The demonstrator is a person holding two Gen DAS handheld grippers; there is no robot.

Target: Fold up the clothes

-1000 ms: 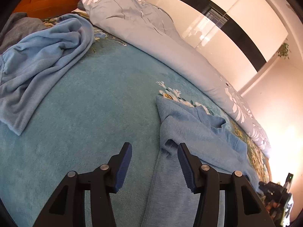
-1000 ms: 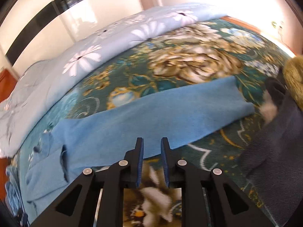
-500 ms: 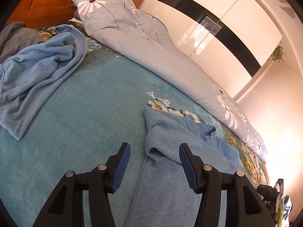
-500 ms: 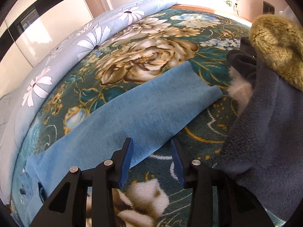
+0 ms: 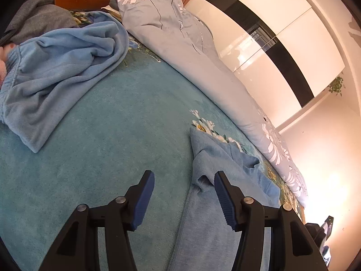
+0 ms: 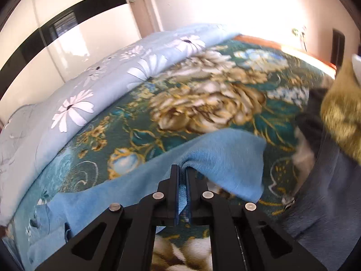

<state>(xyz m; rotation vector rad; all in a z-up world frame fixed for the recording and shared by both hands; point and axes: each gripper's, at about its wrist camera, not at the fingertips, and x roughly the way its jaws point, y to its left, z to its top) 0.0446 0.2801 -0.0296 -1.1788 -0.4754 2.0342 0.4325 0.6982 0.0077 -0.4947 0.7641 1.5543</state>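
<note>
**Thin pinch on the trouser hem**

While the right gripper (image 6: 182,169) has just closed its jaws on the blue trousers' (image 6: 227,158) hem, the left gripper (image 5: 183,178) stands spread above their waist (unheld). Lifting could slip that fleece back onto the bed (image 6: 203,103).

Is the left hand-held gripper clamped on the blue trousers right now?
No, the left hand-held gripper stands open above the blue trousers, its pads apart and pressing on nothing.
</note>
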